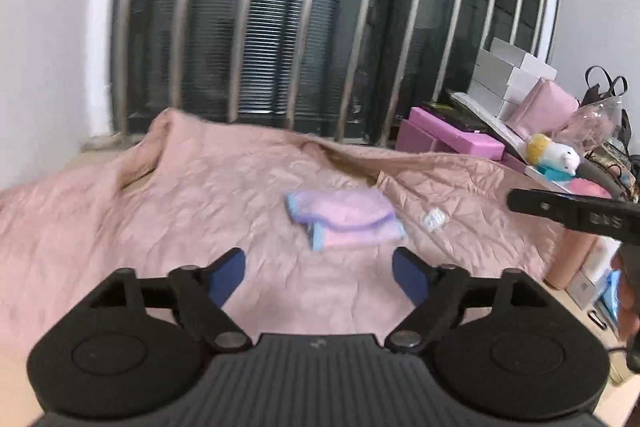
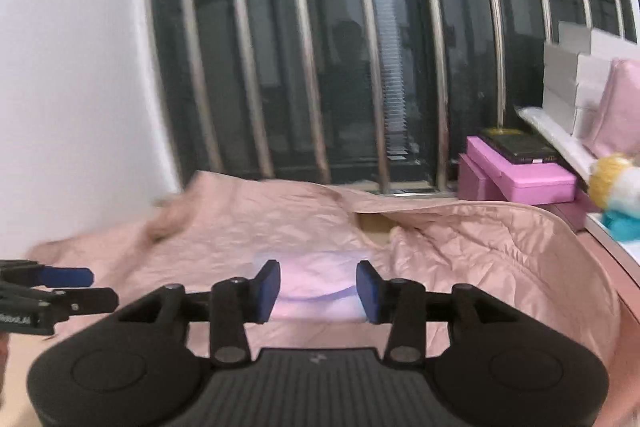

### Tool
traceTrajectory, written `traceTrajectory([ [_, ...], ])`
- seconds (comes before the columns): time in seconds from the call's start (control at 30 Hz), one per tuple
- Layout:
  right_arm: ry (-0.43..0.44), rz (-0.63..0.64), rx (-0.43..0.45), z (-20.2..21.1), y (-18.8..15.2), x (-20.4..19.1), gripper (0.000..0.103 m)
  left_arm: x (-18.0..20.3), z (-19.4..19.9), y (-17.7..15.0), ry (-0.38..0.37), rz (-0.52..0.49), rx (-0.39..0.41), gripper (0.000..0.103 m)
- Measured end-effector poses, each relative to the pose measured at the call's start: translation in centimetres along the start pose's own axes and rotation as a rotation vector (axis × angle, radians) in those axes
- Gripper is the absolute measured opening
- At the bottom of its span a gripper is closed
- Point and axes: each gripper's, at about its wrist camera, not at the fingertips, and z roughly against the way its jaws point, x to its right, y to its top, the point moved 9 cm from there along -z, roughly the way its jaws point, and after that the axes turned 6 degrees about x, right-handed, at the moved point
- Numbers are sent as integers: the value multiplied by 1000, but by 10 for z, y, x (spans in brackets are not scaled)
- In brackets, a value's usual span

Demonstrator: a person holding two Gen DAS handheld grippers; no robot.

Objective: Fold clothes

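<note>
A folded pink garment [image 1: 343,217] lies on a crinkled quilt [image 1: 160,211] beyond left gripper [image 1: 319,270] and right gripper [image 2: 319,291], both spread wide and empty.

The left gripper [image 1: 319,273] hangs above the pink bedcover [image 1: 168,211] with its blue pads [image 1: 226,277] wide apart and nothing between them. Just beyond it a folded pink garment [image 1: 344,213] with blue and lilac edges lies flat on the cover. At the right edge the black tip of the right gripper [image 1: 560,211] enters, and behind it stand pink boxes [image 1: 452,139] and a plush toy [image 1: 554,155] below the barred window [image 1: 320,27].
</note>
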Motion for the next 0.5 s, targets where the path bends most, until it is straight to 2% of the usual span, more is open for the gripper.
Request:
traceTrajectory([
  [0.13, 36, 0, 30, 74, -26, -28, 62, 5, 48, -46, 75, 12, -10, 90],
  [0.17, 41, 6, 20, 83, -38, -34, 67, 6, 58, -59, 92, 18, -16, 99],
  [0.2, 45, 11, 8, 91, -51, -40, 69, 8, 66, -71, 112, 26, -17, 103],
  [0.37, 60, -13, -61, 121, -110, -57, 76, 0, 99, -109, 175, 49, 7, 103],
  [0.5, 12, -2, -49, 132, -138, -63, 85, -13, 102, -129, 222, 88, 15, 103],
])
